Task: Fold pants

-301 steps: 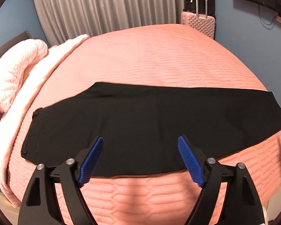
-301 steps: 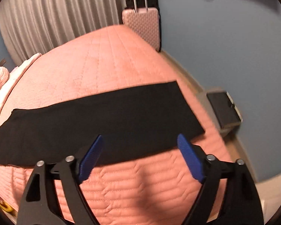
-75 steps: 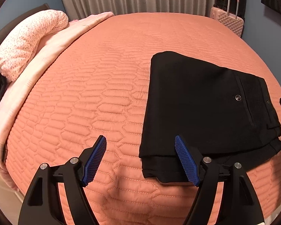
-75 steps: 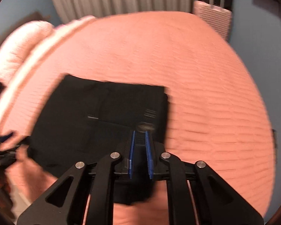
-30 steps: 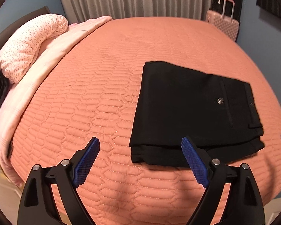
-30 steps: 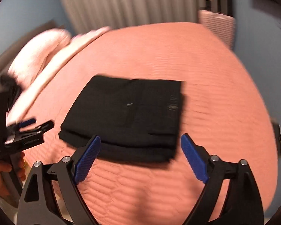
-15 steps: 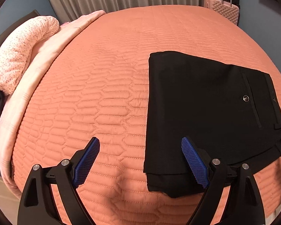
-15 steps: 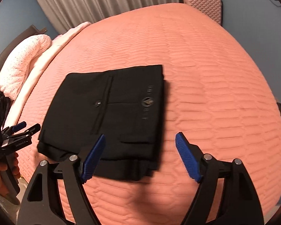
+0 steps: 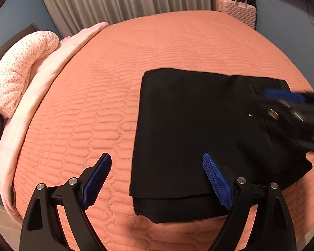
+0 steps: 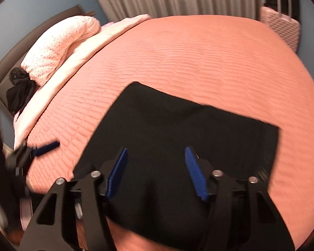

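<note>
Spotted pillow (image 9: 18,71) at 9 o'clock on the orange quilt (image 9: 94,104), left gripper (image 9: 157,178) spread wide at 6 o'clock, folded black pants (image 9: 194,129) at 3 o'clock, right gripper (image 10: 156,172) parted above them, pink suitcase (image 9: 238,10) at 1 o'clock

Matt black cloth pants (image 9: 188,125) on quilted salmon bedspread (image 9: 83,115)

Left tongs (image 9: 157,179) and right tongs (image 10: 157,172) gape wide.
</note>
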A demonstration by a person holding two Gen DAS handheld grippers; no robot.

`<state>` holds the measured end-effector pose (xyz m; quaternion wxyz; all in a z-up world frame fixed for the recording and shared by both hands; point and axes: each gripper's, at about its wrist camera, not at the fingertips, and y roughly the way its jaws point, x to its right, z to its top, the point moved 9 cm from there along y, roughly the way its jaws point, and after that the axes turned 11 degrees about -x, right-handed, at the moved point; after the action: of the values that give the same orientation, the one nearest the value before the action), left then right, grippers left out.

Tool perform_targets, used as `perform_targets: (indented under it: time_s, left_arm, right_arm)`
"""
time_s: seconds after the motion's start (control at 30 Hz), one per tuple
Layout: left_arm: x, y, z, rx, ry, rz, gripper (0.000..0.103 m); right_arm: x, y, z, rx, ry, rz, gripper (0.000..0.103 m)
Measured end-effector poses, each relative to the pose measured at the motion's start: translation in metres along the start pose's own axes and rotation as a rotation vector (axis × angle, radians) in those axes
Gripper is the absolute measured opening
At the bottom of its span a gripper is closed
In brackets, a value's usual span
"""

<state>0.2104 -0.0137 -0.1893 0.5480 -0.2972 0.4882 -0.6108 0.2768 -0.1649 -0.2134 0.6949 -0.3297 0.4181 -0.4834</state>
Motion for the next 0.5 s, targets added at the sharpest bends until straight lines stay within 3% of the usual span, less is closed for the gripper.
perform_targets:
  time_s: [0.13,0.23,0.27,0.3,0.33,0.4,0.5]
  left_arm:
    - [0.005,0.005,-0.003,-0.025,0.008,-0.013,0.087]
    - [0.009,0.011,-0.006,-0.043,0.022,-0.009,0.087]
    - [0.01,0.014,-0.006,-0.049,0.024,-0.009,0.087]
    - [0.012,0.017,-0.008,-0.057,0.027,-0.011,0.087]
    - [0.012,0.019,-0.009,-0.061,0.028,-0.01,0.087]
    - [0.011,0.024,-0.011,-0.07,0.028,-0.012,0.087]
    - [0.009,0.028,-0.013,-0.082,0.008,-0.026,0.087]
  right_arm:
    - [0.021,0.02,0.029,0.0,0.011,-0.059,0.053]
    - [0.066,0.035,0.036,-0.04,0.061,-0.147,0.052]
    - [0.084,0.041,0.034,-0.065,0.086,-0.18,0.044]
    - [0.1,0.045,0.03,-0.077,0.12,-0.148,0.03]
    - [0.107,0.04,0.028,-0.064,0.153,-0.121,0.028]
    - [0.109,0.018,0.025,-0.02,0.187,-0.141,0.032]
    - [0.082,-0.005,0.008,0.024,0.102,-0.1,0.03]
